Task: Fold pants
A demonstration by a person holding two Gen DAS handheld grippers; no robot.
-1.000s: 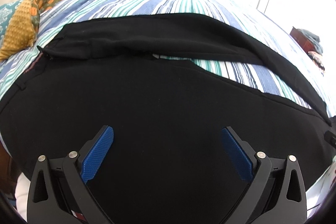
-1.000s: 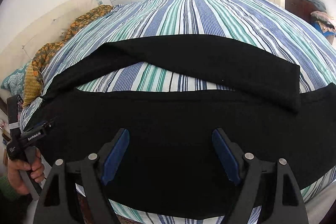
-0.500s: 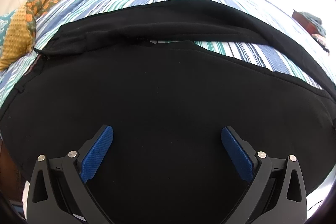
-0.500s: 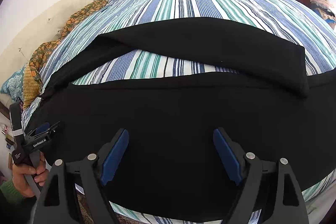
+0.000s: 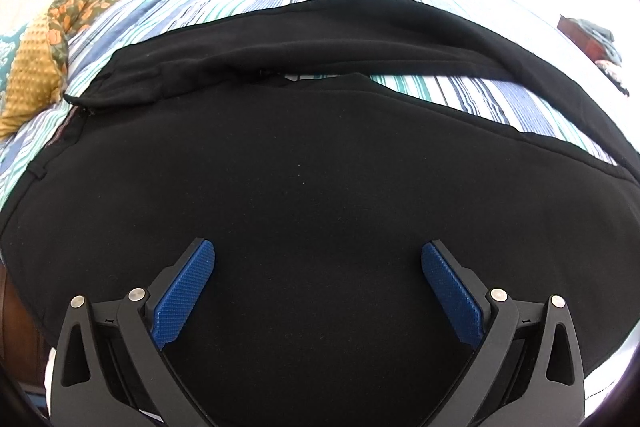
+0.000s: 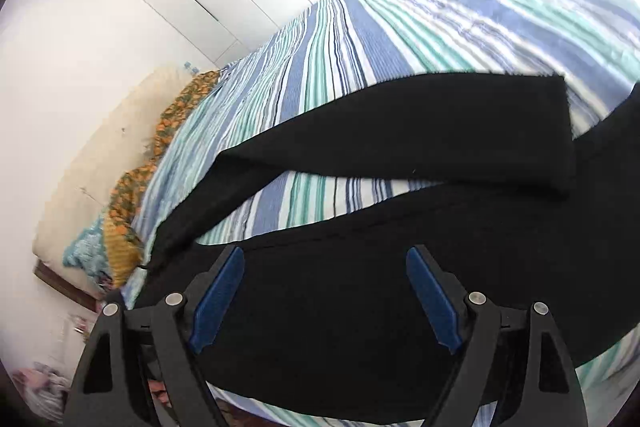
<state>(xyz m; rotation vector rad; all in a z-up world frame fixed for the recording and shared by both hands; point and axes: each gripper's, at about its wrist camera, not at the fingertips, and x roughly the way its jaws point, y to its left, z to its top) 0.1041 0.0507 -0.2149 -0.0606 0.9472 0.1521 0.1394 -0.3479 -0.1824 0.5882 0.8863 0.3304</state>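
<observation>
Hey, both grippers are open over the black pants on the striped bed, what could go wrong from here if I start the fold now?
1. The pants are plain black, so seams barely show; the left gripper may pinch only the top layer.
2. The two legs lie apart with a wedge of striped bedspread showing between them, so a fold may come out misaligned.
3. The near leg reaches the bed's edge under the right gripper and may slide off if tugged.

The pants (image 5: 320, 167) are matt black cloth, soft and slightly fuzzy. The bedspread (image 6: 400, 47) is striped woven cloth. The left tongs (image 5: 318, 287) are matt black plastic with textured blue pads (image 5: 184, 293).
</observation>
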